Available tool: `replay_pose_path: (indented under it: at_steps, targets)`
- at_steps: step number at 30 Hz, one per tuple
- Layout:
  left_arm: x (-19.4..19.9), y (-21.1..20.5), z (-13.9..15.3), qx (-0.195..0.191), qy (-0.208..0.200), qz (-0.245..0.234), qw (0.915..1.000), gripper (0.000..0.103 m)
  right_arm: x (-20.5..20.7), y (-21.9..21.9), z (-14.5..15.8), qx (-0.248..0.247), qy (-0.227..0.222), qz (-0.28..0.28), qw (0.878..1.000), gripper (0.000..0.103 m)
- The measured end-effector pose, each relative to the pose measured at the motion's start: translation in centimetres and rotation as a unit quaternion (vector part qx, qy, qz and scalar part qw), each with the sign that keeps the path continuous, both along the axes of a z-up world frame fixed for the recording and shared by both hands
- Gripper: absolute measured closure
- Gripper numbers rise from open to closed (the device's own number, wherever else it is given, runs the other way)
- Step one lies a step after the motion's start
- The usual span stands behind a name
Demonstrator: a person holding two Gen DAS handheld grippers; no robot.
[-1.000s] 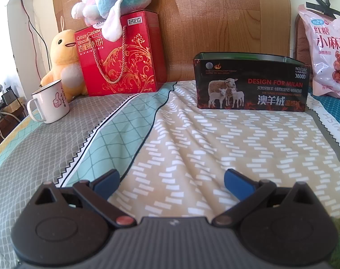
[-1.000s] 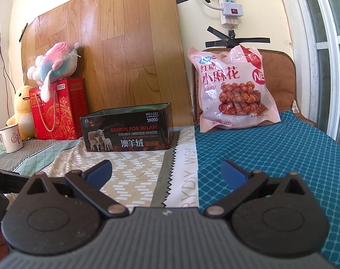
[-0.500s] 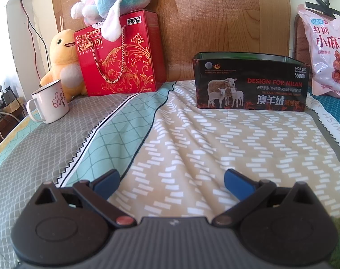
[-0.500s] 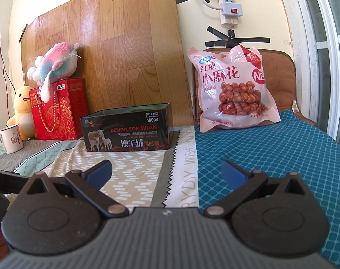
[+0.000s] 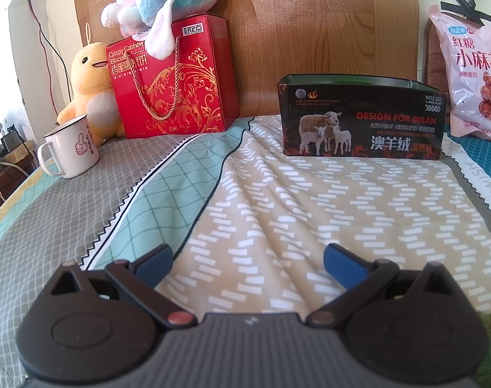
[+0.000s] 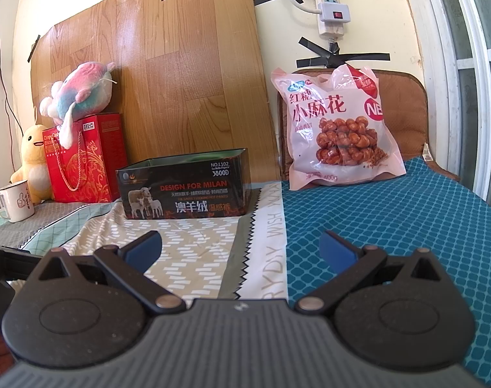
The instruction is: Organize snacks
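Snack bag [image 6: 339, 129] leaning at the bed's back edge looks light, crinkly and slippery, best pinched at its top seam; both claws, left claw [image 5: 247, 260] and right claw [image 6: 240, 247], gape empty.

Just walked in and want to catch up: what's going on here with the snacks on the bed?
Nothing is being handled yet. The left gripper and the right gripper both hover low over the bedspread with jaws open and empty. Ahead, an open black tin stands by the headboard, a pink snack bag leans upright to its right, and a red biscuit box stands to its left.
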State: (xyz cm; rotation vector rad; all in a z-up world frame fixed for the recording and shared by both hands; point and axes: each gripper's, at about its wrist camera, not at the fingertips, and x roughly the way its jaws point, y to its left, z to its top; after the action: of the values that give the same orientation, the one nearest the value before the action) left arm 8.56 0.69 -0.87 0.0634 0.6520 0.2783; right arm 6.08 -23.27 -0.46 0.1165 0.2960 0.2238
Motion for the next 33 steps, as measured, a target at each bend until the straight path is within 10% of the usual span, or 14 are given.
replay_pose_path:
  at_steps: [33]
  targets:
    - [-0.31,-0.3,0.08,0.002,-0.009,-0.002,1.0,0.0,-0.06,0.03,0.05,0.007,0.001,0.002,1.0,0.0]
